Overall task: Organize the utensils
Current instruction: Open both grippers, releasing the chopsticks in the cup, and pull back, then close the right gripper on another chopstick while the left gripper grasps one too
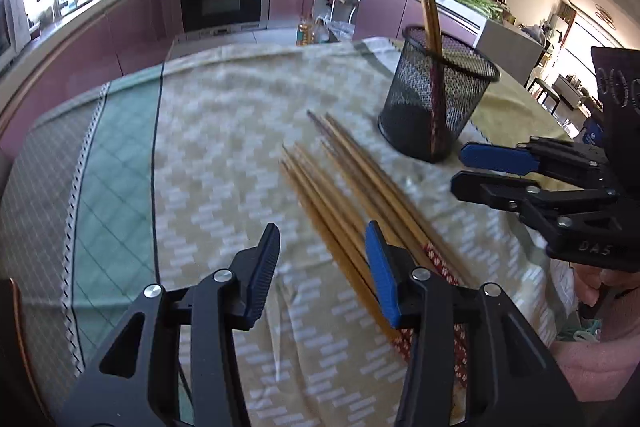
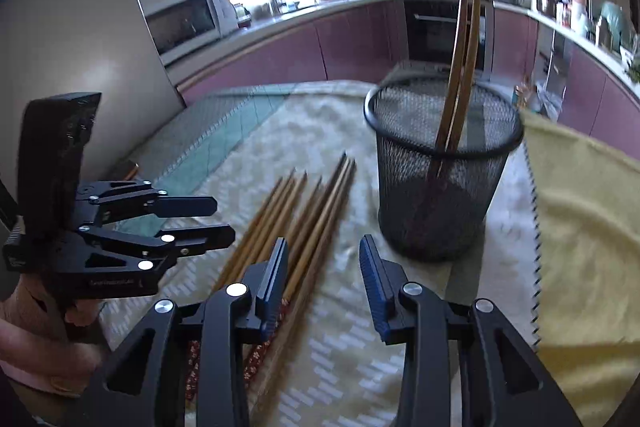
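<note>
The loose chopsticks [image 1: 352,187] lie bunched on the tablecloth [image 1: 224,131] just ahead of your left gripper [image 1: 322,251], whose jaws stand partly apart with nothing between them. Your right gripper [image 2: 323,267], likewise part-open and empty, hovers beside them, the mesh cup [image 2: 444,167] with two chopsticks just beyond it.

Both grippers parted, tilted down, nothing between the jaws.

The left gripper [image 1: 322,259] points forward and down, its blue-padded fingers [image 1: 382,275] standing apart with an empty gap. The right gripper [image 2: 323,267] is angled down likewise, jaws apart and gripping nothing. In the left wrist view the right gripper [image 1: 464,169] reaches in from the right edge, a hand [image 1: 596,287] under it. In the right wrist view the left gripper [image 2: 222,219] comes in from the left, held by a hand [image 2: 36,331] with a pink sleeve [image 2: 28,379].
</note>
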Demonstrator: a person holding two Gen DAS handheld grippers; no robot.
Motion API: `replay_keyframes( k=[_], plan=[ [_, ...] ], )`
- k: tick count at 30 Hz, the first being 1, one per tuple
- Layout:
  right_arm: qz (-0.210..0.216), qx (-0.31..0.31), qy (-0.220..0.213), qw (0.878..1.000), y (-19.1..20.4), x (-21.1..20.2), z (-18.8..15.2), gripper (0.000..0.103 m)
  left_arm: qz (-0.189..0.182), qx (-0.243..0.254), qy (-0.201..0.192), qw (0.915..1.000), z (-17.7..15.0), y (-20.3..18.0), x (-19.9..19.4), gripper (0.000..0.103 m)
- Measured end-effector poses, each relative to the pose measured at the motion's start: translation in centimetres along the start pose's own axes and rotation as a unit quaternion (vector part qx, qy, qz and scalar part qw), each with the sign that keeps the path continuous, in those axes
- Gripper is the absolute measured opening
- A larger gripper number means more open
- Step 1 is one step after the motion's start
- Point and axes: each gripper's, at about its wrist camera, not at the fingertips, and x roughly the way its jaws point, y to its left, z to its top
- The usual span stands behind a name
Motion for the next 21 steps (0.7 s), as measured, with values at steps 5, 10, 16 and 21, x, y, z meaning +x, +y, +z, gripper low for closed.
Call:
replay_keyframes(
  k=[5,10,16,21],
  plan=[
    [-0.006,0.014,0.018,1.000,0.2,1.2,-1.1,0.032,-0.003,-0.007,0.009,0.9999,-1.3,0.3,0.6,0.043],
    [-0.018,0.012,0.026,0.999,0.3,1.9,-1.5,0.028,0.003,-0.003,0.020,0.9998,-1.5,0.0,1.4,0.037],
    [-0.025,0.005,0.028,0.999,0.7,2.1,-1.6,0.027,0.002,-0.002,0.020,0.9998,-1.5,0.1,1.5,0.036],
    [-0.028,0.001,0.029,0.999,1.0,2.4,-1.5,0.027,0.004,0.004,0.021,0.9998,-1.4,0.2,1.6,0.033]
  ],
)
